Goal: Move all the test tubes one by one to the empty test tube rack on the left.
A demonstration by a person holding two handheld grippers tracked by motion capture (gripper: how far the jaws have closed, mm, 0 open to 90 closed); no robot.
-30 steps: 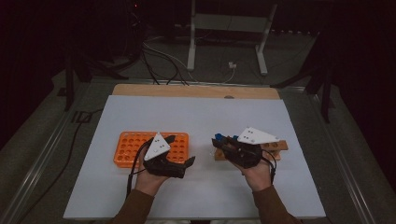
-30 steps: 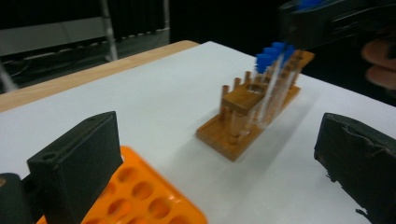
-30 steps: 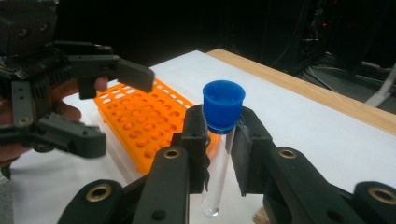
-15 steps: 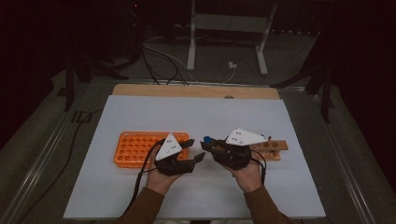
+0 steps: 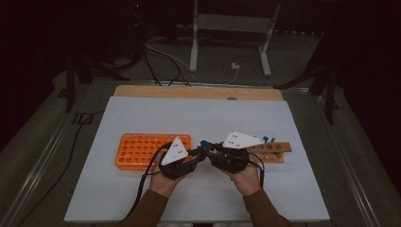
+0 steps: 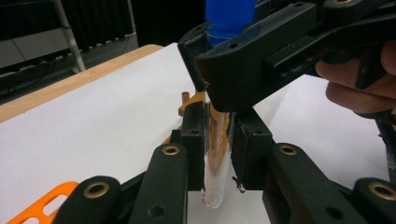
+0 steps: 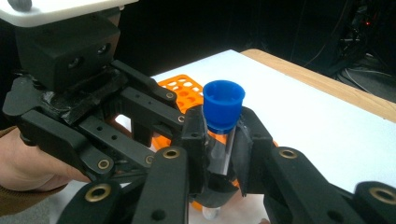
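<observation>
where the two hands meet over the middle of the white tabletop [image 5: 142, 113], one item passes between them: a clear test tube [image 6: 216, 140] with a blue cap [image 7: 223, 103], upright, held clear of the surface.

left tool [image 5: 201, 153]: jaws drawn narrow and clamped on the lower glass of the tube, one pad on each side; the rounded bottom of the tube pokes out below them in the left gripper view. white three-cornered plate on top, cable trailing back toward the sleeve.

right tool [image 5: 213, 150]: jaws likewise narrow and clamped on the same tube, higher up, just under the cap, as the right gripper view shows. so both tools grip it at once, the right above the left, their tips touching or nearly so.

orange rack [image 5: 142, 150]: flat, many round holes, lying on the tabletop to the left of the hands, just behind the left tool. holes near the camera appear empty.

wooden rack [image 5: 276, 152]: a bar with a row of holes, to the right, just behind the right hand. a second blue-capped tube [image 5: 265, 140] stands in it near its left end.

wooden strip [image 5: 198, 92]: runs along the far edge of the white surface.
</observation>
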